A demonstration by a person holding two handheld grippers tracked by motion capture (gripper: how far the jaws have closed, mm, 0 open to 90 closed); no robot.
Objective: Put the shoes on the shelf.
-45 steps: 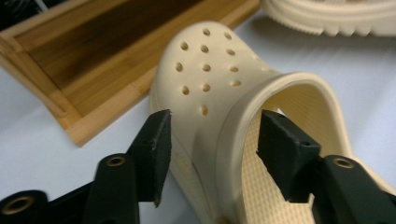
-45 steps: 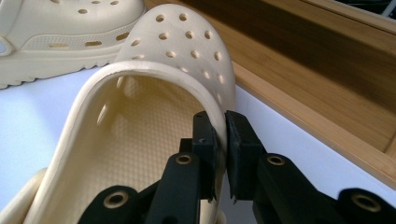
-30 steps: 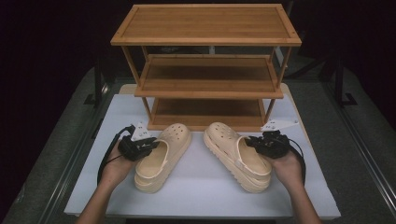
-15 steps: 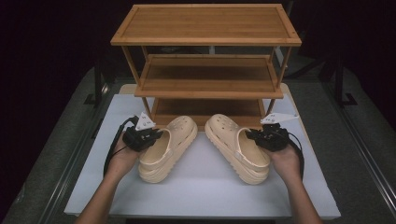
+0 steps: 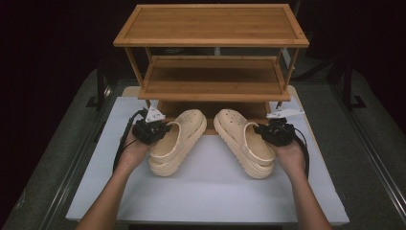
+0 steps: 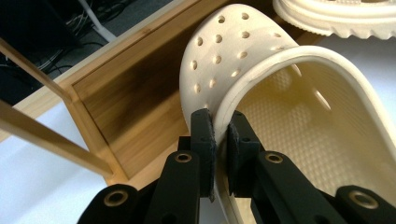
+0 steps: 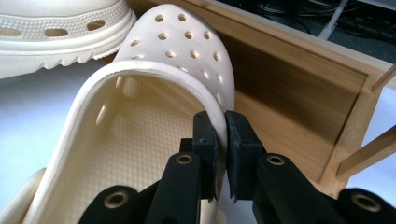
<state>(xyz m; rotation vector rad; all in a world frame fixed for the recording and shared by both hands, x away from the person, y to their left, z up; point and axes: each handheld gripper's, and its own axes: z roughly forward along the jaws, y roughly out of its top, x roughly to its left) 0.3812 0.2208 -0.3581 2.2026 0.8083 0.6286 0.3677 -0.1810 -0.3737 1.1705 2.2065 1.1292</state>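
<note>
1. Left clog [image 5: 176,141] sits at 9 o'clock of counter centre and right clog [image 5: 244,141] at 3 o'clock. Both toes point at 12, right at the rack [image 5: 213,67].
2. Your left gripper [image 6: 219,135] has its jaws nearly shut, pinching the left clog's collar rim. They have just been closing, with the rim between them.
3. Your right gripper [image 7: 220,133] has narrow jaws too, clamped on the right clog's collar rim on its outer side.
4. Handling guess: moulded foam, so light; the wall is thin and bendy at the rim, the sole thick and stiffer.
5. The rim will likely flex and the clog swing toe-down from a one-side pinch. Keep it low and don't yank.
6. Hold point is fine: the rolled collar edge gives the pads a lip. The holed upper looks smoother and may slip.
7. Not fragile, so a bump on wood won't hurt it.
8. Counter [image 5: 206,191] is white, flat and matte, and should slide easily under the soles.
9. The rack's bottom shelf [image 5: 210,109] opens at 12, straight ahead of the toes. The gap under the middle shelf looks low, so go in flat.
10. Room is dark, with grey floor both sides and cables behind the rack.
</note>
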